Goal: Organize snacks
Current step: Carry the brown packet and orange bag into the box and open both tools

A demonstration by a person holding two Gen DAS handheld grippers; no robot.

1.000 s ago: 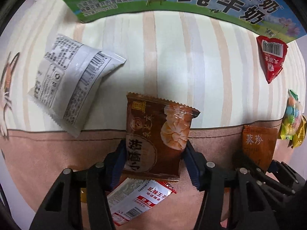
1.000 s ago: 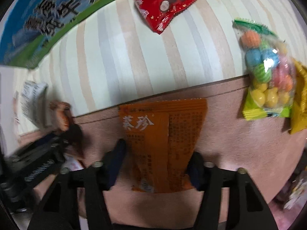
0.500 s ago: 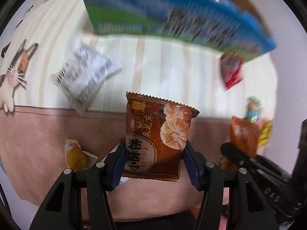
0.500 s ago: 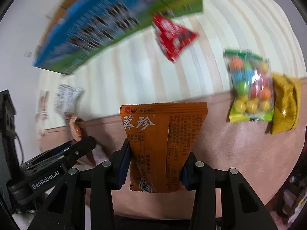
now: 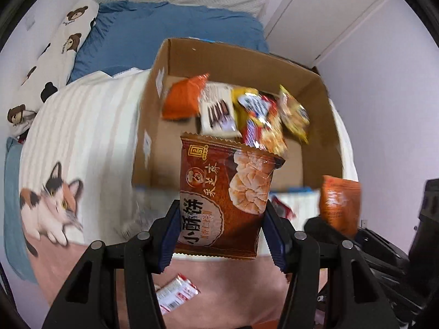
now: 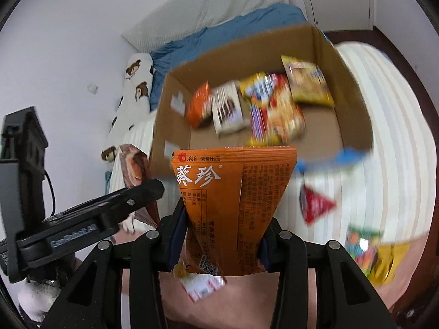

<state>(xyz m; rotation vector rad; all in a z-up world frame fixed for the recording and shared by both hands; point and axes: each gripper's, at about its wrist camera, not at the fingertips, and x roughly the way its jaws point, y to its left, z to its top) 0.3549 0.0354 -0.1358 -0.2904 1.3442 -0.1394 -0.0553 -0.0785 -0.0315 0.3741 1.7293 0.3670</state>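
My left gripper (image 5: 221, 235) is shut on a brown pastry packet (image 5: 227, 200) and holds it in the air in front of an open cardboard box (image 5: 247, 63). My right gripper (image 6: 222, 238) is shut on an orange sunflower-seed packet (image 6: 233, 205), also lifted before the box (image 6: 351, 87). The box holds several snack packets (image 5: 260, 118). The orange packet (image 5: 340, 205) shows at the right of the left wrist view. The brown packet (image 6: 134, 170) and the left gripper show at the left of the right wrist view.
The box stands on a striped blanket (image 5: 82, 126) with a cat print (image 5: 52, 205). Loose snacks lie on the bed: a red triangular packet (image 6: 315, 205), a candy bag (image 6: 362, 244), a yellow packet (image 6: 389, 260), a red-white packet (image 5: 175, 296). A blue pillow (image 5: 137, 33) lies behind.
Both grippers have lifted their packets off the bed and tilted up, so that the open box with its contents has come into view.
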